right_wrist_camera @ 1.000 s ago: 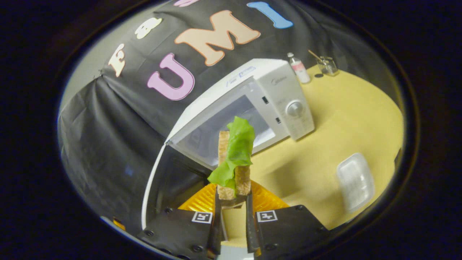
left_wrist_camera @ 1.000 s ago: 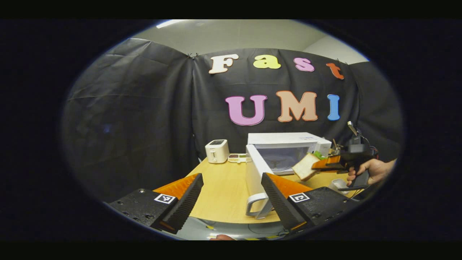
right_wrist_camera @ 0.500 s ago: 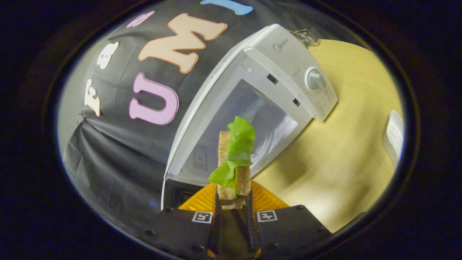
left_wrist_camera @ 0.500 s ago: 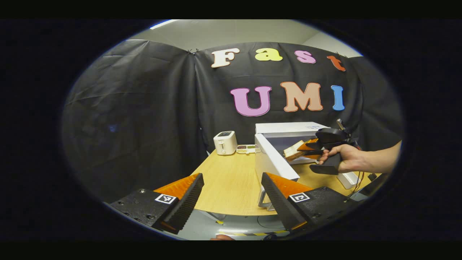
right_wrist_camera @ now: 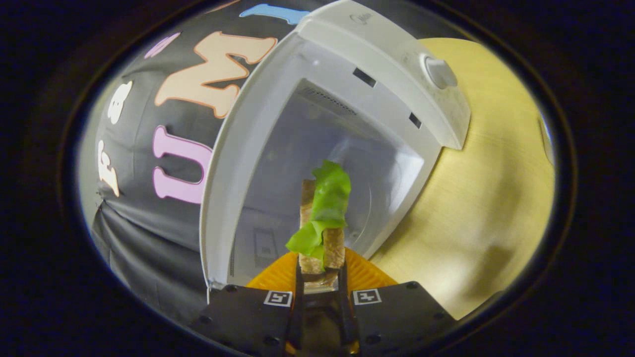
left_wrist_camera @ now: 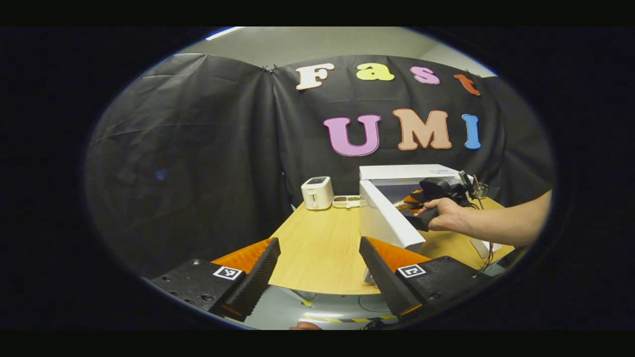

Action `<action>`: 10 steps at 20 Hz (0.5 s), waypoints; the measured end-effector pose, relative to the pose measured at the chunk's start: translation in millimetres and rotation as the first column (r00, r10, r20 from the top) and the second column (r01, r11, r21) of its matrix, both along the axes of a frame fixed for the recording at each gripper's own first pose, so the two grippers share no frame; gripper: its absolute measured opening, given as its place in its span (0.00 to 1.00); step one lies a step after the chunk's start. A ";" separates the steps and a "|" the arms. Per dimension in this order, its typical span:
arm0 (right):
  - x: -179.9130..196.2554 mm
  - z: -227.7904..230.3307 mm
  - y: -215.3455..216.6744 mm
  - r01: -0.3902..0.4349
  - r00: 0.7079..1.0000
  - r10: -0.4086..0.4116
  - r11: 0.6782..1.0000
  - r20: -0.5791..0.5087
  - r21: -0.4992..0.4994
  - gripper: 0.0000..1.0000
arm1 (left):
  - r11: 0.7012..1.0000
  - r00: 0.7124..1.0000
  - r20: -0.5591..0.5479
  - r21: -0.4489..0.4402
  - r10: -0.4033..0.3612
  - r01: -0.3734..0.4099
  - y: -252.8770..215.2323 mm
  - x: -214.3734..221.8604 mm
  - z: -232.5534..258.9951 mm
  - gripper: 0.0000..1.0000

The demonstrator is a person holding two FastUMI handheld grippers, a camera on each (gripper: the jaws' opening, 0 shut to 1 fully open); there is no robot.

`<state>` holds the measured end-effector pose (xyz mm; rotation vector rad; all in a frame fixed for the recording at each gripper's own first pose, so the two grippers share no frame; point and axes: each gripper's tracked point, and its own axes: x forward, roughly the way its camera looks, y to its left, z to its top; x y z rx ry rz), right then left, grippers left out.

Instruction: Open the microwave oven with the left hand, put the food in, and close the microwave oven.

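Door (left_wrist_camera: 389,218) is open — step one done. Right gripper (right_wrist_camera: 320,275) pinches the sandwich (right_wrist_camera: 322,223) by its near end, both fingers on it, at the mouth of the microwave (right_wrist_camera: 347,99). Probably just past the sill, but fisheye makes depth hard to judge. Not set down yet. Sandwich long axis runs straight ahead along the fingers, far end into the cavity, lettuce (right_wrist_camera: 325,198) on one face. Left gripper (left_wrist_camera: 317,270) is spread and empty, near the table (left_wrist_camera: 317,248) front edge, short of the door. Left: release, withdraw, shut the door.
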<state>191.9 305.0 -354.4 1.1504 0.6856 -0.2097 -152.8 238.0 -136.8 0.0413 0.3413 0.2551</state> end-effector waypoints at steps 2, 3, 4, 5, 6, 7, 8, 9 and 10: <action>8.5 -7.7 4.3 0.029 1.000 -0.028 0.999 -0.014 0.016 0.30 | 1.000 1.000 -0.002 -0.023 0.014 -0.014 -3.0 -0.2 -2.9 0.98; 12.5 -10.3 3.6 0.051 0.999 -0.050 0.998 -0.018 0.023 0.30 | 0.999 1.000 0.002 -0.043 0.021 -0.021 -4.8 -0.3 -3.2 1.00; 17.1 -10.2 2.9 0.071 0.997 -0.070 0.997 -0.017 0.029 0.30 | 0.998 1.000 0.006 -0.062 0.027 -0.027 -7.3 0.2 -3.4 1.00; 20.7 -11.7 0.0 0.088 0.996 -0.087 0.996 -0.015 0.024 0.30 | 0.997 0.999 0.010 -0.070 0.035 -0.034 -7.7 0.2 -2.3 1.00; 22.6 -15.1 -2.2 0.097 0.995 -0.096 0.995 -0.022 0.016 0.30 | 0.997 0.999 0.009 -0.064 0.040 -0.040 -7.0 -0.8 -1.7 0.98; 24.7 -16.7 -3.4 0.104 0.994 -0.104 0.994 -0.022 0.015 0.30 | 0.997 0.999 0.013 -0.057 0.044 -0.043 -5.7 -1.7 -1.8 0.98; 26.2 -19.4 -6.2 0.111 0.994 -0.111 0.994 -0.022 0.000 0.30 | 0.997 0.999 0.015 -0.053 0.048 -0.047 -4.2 -2.2 -2.4 1.00; 26.3 -20.9 -7.8 0.115 0.993 -0.115 0.993 -0.019 -0.016 0.22 | 0.997 0.999 0.010 -0.055 0.052 -0.051 -2.9 -2.6 -4.1 1.00; 28.2 -24.1 -7.1 0.111 0.994 -0.112 0.993 -0.018 -0.031 0.30 | 0.996 0.998 0.004 -0.064 0.056 -0.056 -2.6 -3.7 -7.4 1.00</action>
